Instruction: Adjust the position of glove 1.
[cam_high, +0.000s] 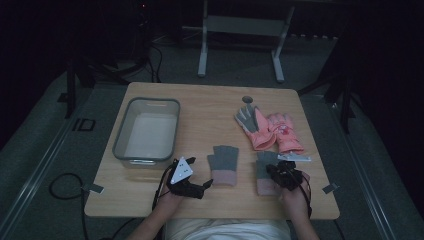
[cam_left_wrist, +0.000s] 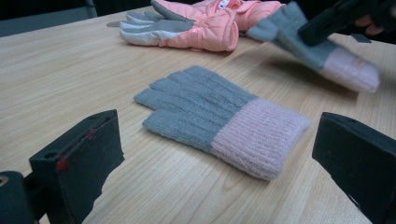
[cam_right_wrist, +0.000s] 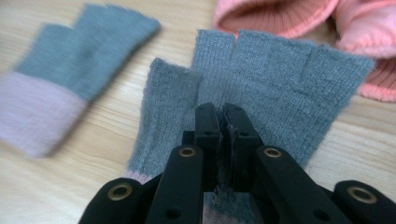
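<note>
The right gripper (cam_right_wrist: 223, 122) pinches the grey-and-pink knit glove (cam_right_wrist: 261, 88), lifted off the surface (cam_left_wrist: 56, 79) in the left gripper view. The left gripper (cam_left_wrist: 217, 154), fingers wide and empty, faces its flat-lying twin glove (cam_left_wrist: 219, 119).

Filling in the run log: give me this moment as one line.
right hand-held gripper: shut on right knit glove, lifted | left hand-held gripper: open, facing left knit glove | bin: empty

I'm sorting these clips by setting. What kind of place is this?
Probably a lab or recording room, not a home: a light wooden table stands alone on grey carpet in a dark room, cables trail across the floor, and a grey metal frame stand sits behind.
</note>
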